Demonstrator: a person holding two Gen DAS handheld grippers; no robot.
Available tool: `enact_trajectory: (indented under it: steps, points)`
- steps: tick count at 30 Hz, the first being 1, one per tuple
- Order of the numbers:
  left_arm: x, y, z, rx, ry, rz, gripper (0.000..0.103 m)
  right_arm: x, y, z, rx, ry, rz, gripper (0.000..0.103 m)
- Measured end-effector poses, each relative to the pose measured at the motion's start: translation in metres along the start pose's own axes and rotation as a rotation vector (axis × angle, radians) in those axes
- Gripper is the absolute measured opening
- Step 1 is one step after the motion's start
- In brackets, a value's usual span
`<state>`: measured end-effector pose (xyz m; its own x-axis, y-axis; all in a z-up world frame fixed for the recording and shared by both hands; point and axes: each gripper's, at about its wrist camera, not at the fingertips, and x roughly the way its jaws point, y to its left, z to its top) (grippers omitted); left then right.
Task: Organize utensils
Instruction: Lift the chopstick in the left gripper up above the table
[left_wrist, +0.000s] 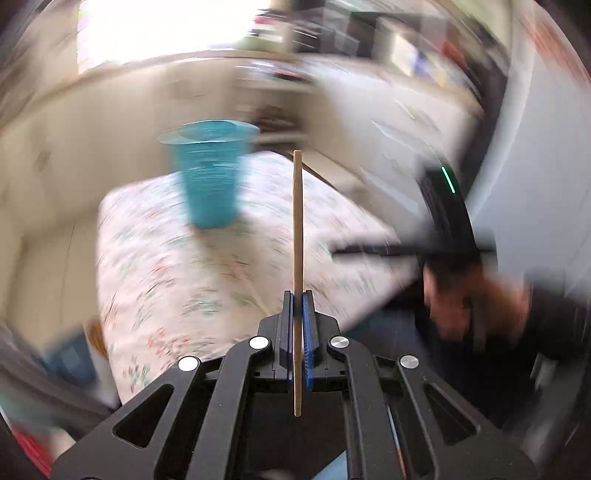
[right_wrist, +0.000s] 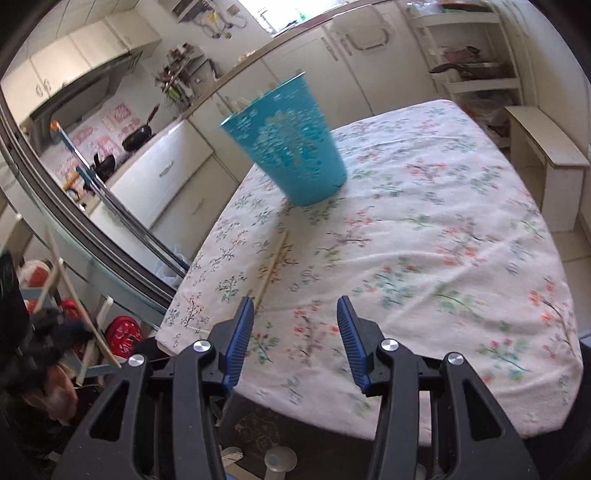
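My left gripper (left_wrist: 297, 295) is shut on a thin wooden chopstick (left_wrist: 297, 221), which points straight ahead between the blue pads. Beyond its tip a teal perforated cup (left_wrist: 208, 173) stands on the floral tablecloth (left_wrist: 166, 258); this view is blurred by motion. In the right wrist view my right gripper (right_wrist: 295, 306) hangs open over the near table edge with nothing between its pads. A second chopstick (right_wrist: 273, 267) lies on the cloth just ahead of the left finger (right_wrist: 243, 325). The cup (right_wrist: 291, 147) stands further back, with pale sticks showing inside. The left gripper (right_wrist: 55, 321) appears blurred at far left.
The table (right_wrist: 461, 221) has rounded edges that drop off on the left and in front. Kitchen counters and cabinets (right_wrist: 166, 166) run behind, with pans (right_wrist: 136, 138) on a stove. A white bench (right_wrist: 546, 147) and a shelf unit (right_wrist: 472, 66) stand at right.
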<state>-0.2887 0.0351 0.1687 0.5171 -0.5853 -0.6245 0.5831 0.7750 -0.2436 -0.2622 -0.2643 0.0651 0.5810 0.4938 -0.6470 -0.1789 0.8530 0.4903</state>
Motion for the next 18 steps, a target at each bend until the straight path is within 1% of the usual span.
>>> enact_trajectory:
  steps: [2,3,5,7,8,10,11,12,13,14,15,16,17,18]
  points:
    - [-0.003,0.025,0.003,-0.161,-0.049,0.007,0.004,0.018,0.021,0.005,-0.046,0.015,-0.025,0.047]
    - [0.000,0.031,-0.005,-0.190,-0.063,0.021,0.004,0.027,0.030,0.006,-0.070,0.021,-0.029,0.047]
    - [0.003,0.032,-0.005,-0.182,-0.077,0.062,0.004,0.046,0.044,0.010,-0.112,0.041,-0.048,0.047]
    - [0.004,0.028,0.000,-0.108,-0.079,0.092,0.004,0.066,0.055,0.011,-0.151,0.069,-0.065,0.047]
    - [0.002,0.026,0.002,-0.052,-0.082,0.110,0.004,0.076,0.060,0.010,-0.171,0.083,-0.080,0.047]
    - [0.001,0.009,0.011,0.147,-0.078,0.166,0.004,0.092,0.066,0.009,-0.214,0.114,-0.112,0.047]
    - [0.005,0.002,0.014,0.224,-0.066,0.182,0.005,0.099,0.067,0.008,-0.237,0.131,-0.130,0.046]
    - [0.008,-0.007,0.016,0.343,-0.045,0.209,0.005,0.104,0.066,0.007,-0.261,0.145,-0.148,0.044]
    - [0.012,-0.013,0.015,0.458,-0.020,0.229,0.005,0.107,0.066,0.006,-0.280,0.152,-0.161,0.033]
    - [0.012,-0.021,0.014,0.544,0.005,0.241,0.005,0.109,0.064,0.005,-0.293,0.162,-0.171,0.024]
    - [0.019,-0.028,0.010,0.654,0.044,0.254,0.005,0.111,0.057,0.005,-0.299,0.183,-0.182,0.020]
    - [0.029,-0.032,0.004,0.753,0.087,0.273,0.005,0.110,0.049,0.006,-0.297,0.191,-0.182,0.009]
    - [0.039,-0.035,-0.002,0.843,0.129,0.295,0.005,0.106,0.042,0.006,-0.295,0.187,-0.178,0.004]
    - [0.053,-0.036,-0.010,0.948,0.179,0.319,0.005,0.102,0.034,0.008,-0.291,0.191,-0.174,0.003]
